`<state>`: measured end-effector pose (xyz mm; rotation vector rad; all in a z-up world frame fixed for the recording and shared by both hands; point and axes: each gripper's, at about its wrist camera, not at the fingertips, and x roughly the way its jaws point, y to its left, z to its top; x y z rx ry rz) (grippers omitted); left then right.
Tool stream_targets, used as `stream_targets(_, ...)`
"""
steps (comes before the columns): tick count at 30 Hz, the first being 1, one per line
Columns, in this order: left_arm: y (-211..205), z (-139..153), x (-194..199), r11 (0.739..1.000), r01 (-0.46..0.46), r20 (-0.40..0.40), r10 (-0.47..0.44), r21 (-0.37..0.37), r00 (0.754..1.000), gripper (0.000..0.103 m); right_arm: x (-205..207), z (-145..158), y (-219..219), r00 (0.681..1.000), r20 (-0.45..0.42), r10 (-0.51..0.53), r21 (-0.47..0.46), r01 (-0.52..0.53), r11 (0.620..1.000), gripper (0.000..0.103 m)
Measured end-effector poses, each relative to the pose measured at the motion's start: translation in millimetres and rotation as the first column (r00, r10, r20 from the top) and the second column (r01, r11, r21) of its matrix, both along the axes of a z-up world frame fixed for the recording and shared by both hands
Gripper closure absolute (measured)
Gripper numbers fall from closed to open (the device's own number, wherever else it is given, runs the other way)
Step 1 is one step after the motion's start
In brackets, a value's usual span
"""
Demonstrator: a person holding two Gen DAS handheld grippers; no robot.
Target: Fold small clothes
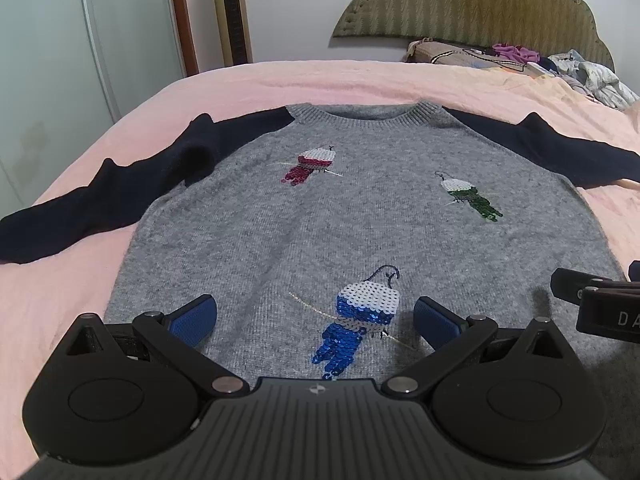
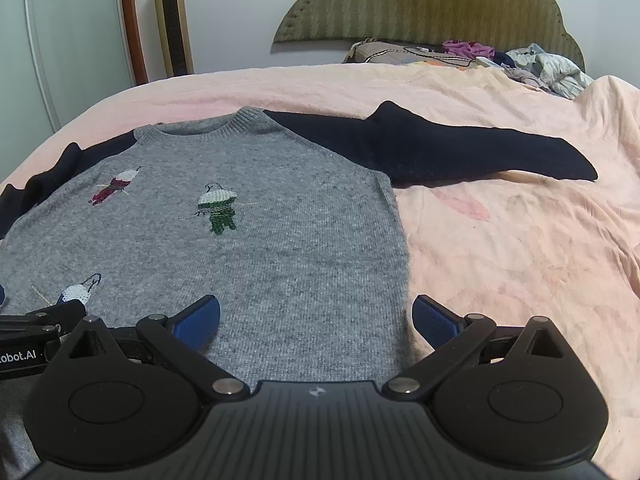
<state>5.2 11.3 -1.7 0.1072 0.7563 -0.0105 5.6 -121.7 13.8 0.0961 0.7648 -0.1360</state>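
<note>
The grey sweater lies flat on the pink bed, front side up, both dark sleeves spread out. No fold is made yet. The left gripper and right gripper hover near the hem, their fingers released and grasping nothing.

The left claw gapes wide above a grey sweater spread flat on pink bedding.

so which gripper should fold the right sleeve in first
Right. The right gripper, jaws open, sits at the sweater's right edge, with the right sleeve spread just ahead; the left gripper is over the middle.
</note>
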Motion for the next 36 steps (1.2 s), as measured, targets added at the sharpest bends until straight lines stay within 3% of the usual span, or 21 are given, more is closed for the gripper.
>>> stream_targets(36, -3.1, 1.9, -3.4, 1.0, 0.007, 0.03, -0.007, 0.001, 1.0, 0.0, 0.3, -0.8, 1.0, 1.0, -0.005, 0.006, 0.001, -0.006, 1.0, 0.0)
